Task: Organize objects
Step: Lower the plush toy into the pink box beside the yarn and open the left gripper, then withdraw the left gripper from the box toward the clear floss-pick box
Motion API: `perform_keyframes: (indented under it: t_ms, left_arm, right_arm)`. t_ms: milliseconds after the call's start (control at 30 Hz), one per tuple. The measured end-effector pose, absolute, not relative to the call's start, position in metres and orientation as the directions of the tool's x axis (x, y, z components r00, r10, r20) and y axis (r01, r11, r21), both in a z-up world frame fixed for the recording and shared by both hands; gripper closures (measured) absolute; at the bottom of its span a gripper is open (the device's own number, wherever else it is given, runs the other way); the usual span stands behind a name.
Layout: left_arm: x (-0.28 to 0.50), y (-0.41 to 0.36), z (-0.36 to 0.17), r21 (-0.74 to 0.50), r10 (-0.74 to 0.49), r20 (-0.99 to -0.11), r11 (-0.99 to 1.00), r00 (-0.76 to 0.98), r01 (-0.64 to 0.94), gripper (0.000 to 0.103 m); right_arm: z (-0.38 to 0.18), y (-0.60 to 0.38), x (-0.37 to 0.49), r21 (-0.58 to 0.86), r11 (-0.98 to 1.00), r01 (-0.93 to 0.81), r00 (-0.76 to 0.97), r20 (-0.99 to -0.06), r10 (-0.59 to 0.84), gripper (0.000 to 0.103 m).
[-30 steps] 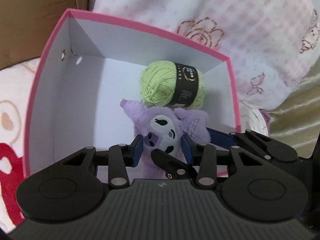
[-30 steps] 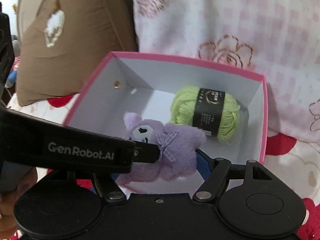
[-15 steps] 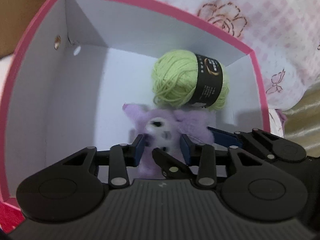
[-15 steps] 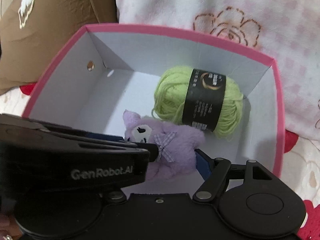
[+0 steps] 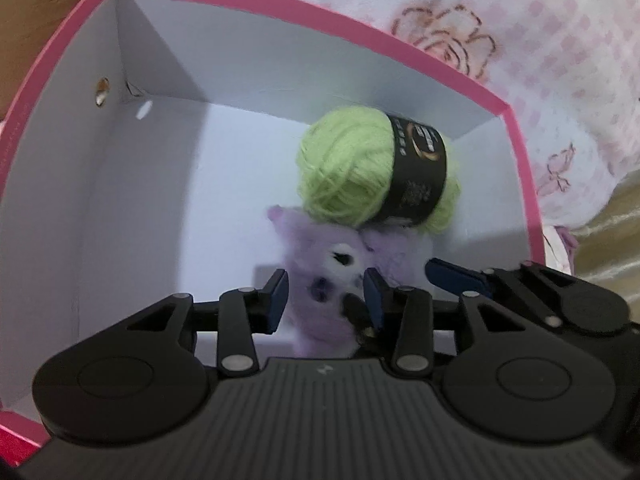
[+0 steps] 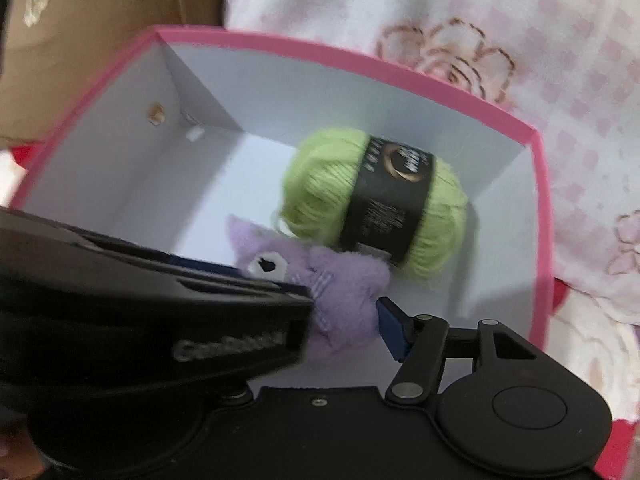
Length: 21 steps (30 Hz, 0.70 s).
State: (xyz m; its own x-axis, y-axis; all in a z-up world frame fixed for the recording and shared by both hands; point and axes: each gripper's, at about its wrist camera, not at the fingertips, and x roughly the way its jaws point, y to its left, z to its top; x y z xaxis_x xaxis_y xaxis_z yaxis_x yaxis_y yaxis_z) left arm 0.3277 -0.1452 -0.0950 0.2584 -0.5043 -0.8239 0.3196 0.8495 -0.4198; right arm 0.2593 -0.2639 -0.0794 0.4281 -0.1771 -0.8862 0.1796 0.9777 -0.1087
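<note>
A soft white blanket [image 5: 540,40] checked in pink and printed with brown-outlined roses is spread across the background, a brown cardboard surface [image 6: 100,32] is seen at upper left, and red-patterned fabric [image 6: 560,292] lies beneath.

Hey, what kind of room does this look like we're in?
Probably a bedroom, on a bed: a pink-checked fleece blanket with rose prints lies behind the pink box, and a brown cushion sits beside it.
</note>
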Motion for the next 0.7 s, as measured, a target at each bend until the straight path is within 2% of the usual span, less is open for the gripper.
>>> perform_keyframes:
  t_ms: [100, 167, 267, 533, 700]
  left_arm:
    - [0.332, -0.141, -0.095, -0.430, -0.508, -0.821, 0.850, 0.261, 0.303, 0.065]
    - [0.336, -0.137, -0.093, -0.420, -0.495, -0.818, 0.862, 0.293, 0.282, 0.072]
    - [0.337, -0.133, -0.090, -0.413, -0.491, -0.818, 0.864, 0.301, 0.288, 0.072]
    - [0.324, -0.112, -0.067, -0.443, -0.529, -0.802, 0.839, 0.278, 0.317, 0.072]
    - [0.305, -0.103, -0.036, -0.389, -0.507, -0.814, 0.839, 0.285, 0.381, 0.072]
  right_arm:
    - [-0.077, -0.260, 0.257, -0.159, 0.976, 0.149, 0.438, -0.874, -0.209, 0.046]
    - [-0.073, -0.261, 0.254, -0.174, 0.973, 0.152, 0.449, -0.865, -0.225, 0.046]
    - [-0.068, -0.264, 0.246, -0.232, 0.960, 0.154, 0.500, -0.820, -0.278, 0.046]
    - [-0.041, -0.286, 0.205, -0.057, 0.974, 0.220, 0.589, -0.788, -0.179, 0.047]
    - [-0.023, -0.289, 0.187, 0.051, 0.972, 0.229, 0.630, -0.769, -0.108, 0.046]
